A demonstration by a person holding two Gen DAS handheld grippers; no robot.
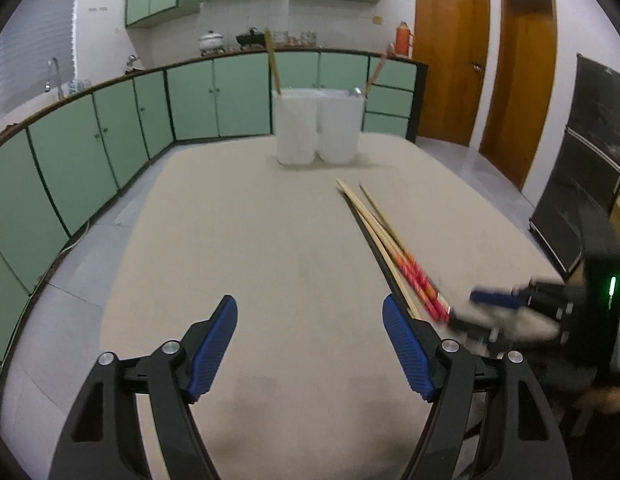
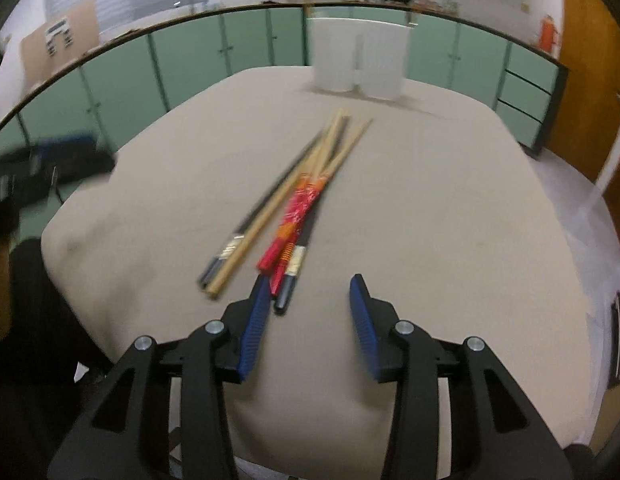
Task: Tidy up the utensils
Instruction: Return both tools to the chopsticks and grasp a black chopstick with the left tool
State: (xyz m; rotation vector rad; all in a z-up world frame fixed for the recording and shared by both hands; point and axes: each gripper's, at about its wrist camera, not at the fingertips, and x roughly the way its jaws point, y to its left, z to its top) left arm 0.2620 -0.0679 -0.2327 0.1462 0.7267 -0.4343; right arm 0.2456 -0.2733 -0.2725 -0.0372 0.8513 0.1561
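Observation:
A pile of several chopsticks lies on the beige table: plain wooden ones, dark ones and red patterned ones. They also show in the left wrist view. Two white holders stand at the table's far end, with a wooden chopstick in the left one and a red one in the right; they appear in the right wrist view. My right gripper is open, just behind the pile's near ends; it also shows, blurred, in the left wrist view. My left gripper is open and empty, left of the pile.
Green kitchen cabinets run along the far and left sides. Two wooden doors and a dark appliance stand at the right. The table's near edge lies under my right gripper.

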